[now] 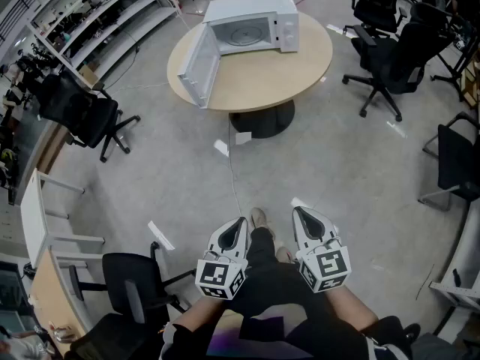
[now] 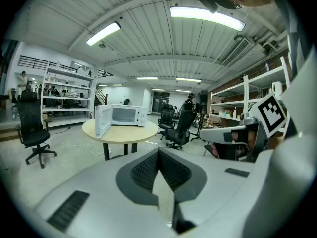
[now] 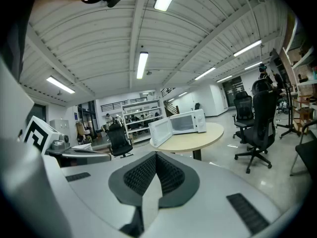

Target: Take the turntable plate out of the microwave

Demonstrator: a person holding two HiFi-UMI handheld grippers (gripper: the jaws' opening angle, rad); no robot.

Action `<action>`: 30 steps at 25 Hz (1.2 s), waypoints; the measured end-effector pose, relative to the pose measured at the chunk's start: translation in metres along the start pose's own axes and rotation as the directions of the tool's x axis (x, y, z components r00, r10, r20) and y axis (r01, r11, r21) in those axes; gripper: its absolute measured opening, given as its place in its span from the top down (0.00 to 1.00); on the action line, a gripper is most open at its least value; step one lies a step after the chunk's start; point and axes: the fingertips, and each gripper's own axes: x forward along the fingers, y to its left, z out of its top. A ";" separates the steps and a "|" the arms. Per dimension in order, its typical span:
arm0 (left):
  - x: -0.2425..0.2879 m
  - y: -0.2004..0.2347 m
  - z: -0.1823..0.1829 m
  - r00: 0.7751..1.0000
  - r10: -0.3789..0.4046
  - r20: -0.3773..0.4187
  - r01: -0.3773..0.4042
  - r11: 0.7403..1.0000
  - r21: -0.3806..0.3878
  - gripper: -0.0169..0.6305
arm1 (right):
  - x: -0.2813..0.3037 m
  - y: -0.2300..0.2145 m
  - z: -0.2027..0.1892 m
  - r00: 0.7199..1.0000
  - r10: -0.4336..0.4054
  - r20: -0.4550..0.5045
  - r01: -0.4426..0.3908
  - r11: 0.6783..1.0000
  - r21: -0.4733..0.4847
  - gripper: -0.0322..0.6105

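Observation:
A white microwave (image 1: 251,25) stands on a round wooden table (image 1: 300,70), far ahead of me across the floor. Its door (image 1: 198,67) hangs wide open to the left. The round glass turntable plate (image 1: 244,35) lies inside on the oven floor. Both grippers are held low in front of the person's legs, well short of the table. My left gripper (image 1: 240,221) is shut with nothing in it, and so is my right gripper (image 1: 298,211). The left gripper view shows the microwave (image 2: 122,116) small in the distance. The right gripper view also shows the microwave (image 3: 181,123) far off.
Black office chairs stand right of the table (image 1: 386,58), at the left (image 1: 82,115) and close by my left side (image 1: 135,291). Shelving (image 1: 97,21) runs along the far left. A thin cable (image 1: 231,163) and paper scraps (image 1: 222,148) lie on the grey floor between me and the table.

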 end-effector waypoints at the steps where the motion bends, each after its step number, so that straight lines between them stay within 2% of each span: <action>1: 0.006 0.005 0.004 1.000 -0.007 0.002 0.007 1.000 0.005 0.90 | 0.008 -0.002 0.002 1.000 -0.004 -0.005 0.004 1.000 0.000 0.93; 6: 0.032 0.041 0.028 1.000 -0.017 0.015 0.016 1.000 0.016 0.90 | 0.059 -0.004 0.019 1.000 -0.010 -0.026 0.010 1.000 -0.004 0.92; 11: 0.060 0.098 0.036 1.000 0.028 0.001 -0.028 0.998 -0.056 0.90 | 0.121 0.006 0.040 0.998 0.030 -0.055 -0.032 0.999 -0.033 0.93; 17: 0.101 0.156 0.068 0.999 0.026 0.032 -0.024 0.996 -0.083 0.90 | 0.194 0.001 0.069 0.996 0.021 -0.082 -0.027 0.997 -0.072 0.93; 24: 0.140 0.207 0.104 0.997 -0.024 0.067 0.031 0.993 -0.114 0.90 | 0.244 -0.001 0.103 0.993 -0.042 -0.107 0.029 0.992 -0.124 0.92; 30: 0.152 0.248 0.129 0.992 -0.059 0.107 0.073 0.989 -0.132 0.90 | 0.283 0.020 0.131 0.992 -0.057 -0.109 0.037 0.983 -0.181 0.92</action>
